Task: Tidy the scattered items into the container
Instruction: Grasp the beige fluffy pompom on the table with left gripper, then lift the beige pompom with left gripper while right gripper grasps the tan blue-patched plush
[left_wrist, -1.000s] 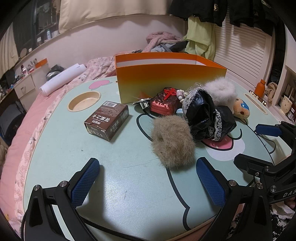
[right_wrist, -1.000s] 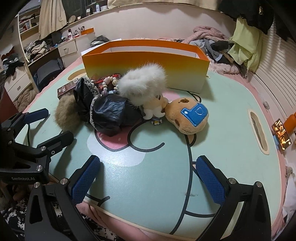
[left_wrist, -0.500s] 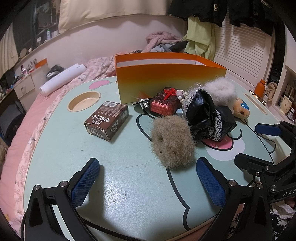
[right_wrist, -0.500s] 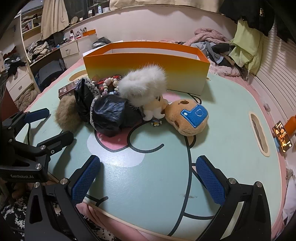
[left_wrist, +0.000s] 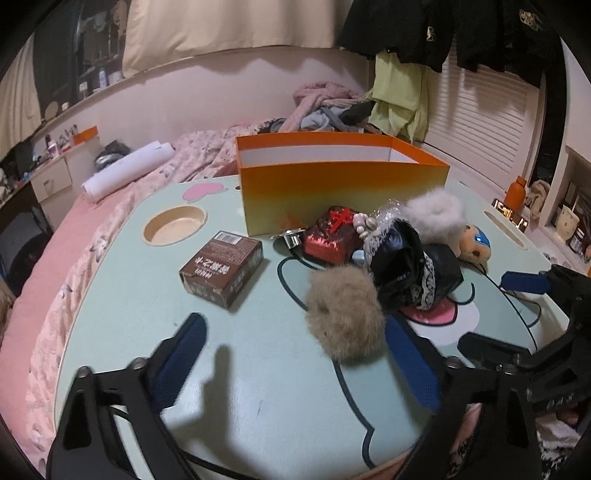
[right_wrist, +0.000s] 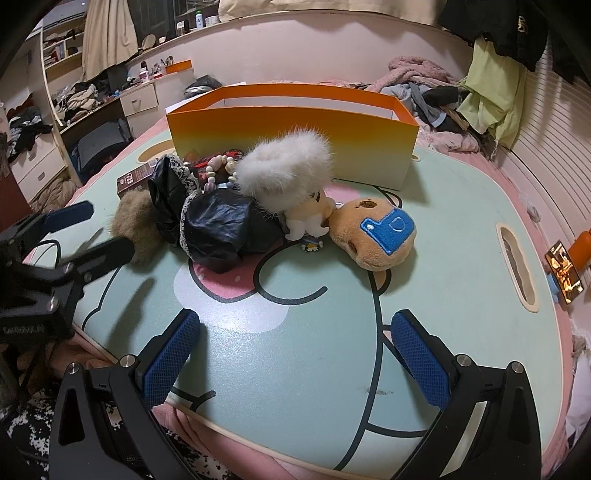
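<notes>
- Scattered items lie heaped on the table (left_wrist: 122, 314) before the orange container (left_wrist: 343, 184); nothing visibly inside.
- Left gripper (left_wrist: 295, 354): jaws closing, empty; brown fur puff (left_wrist: 345, 314) just ahead, possibly grazing one pad.
- Right gripper (right_wrist: 295, 354): wide, empty.
- Centre the puff before squeezing.

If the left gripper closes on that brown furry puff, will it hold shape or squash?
The brown furry puff looks soft and fluffy, so it will probably squash and feel light. Its long fur may let the fingers slip. Rounded and lying loose on the table, it may roll if nudged.
</notes>
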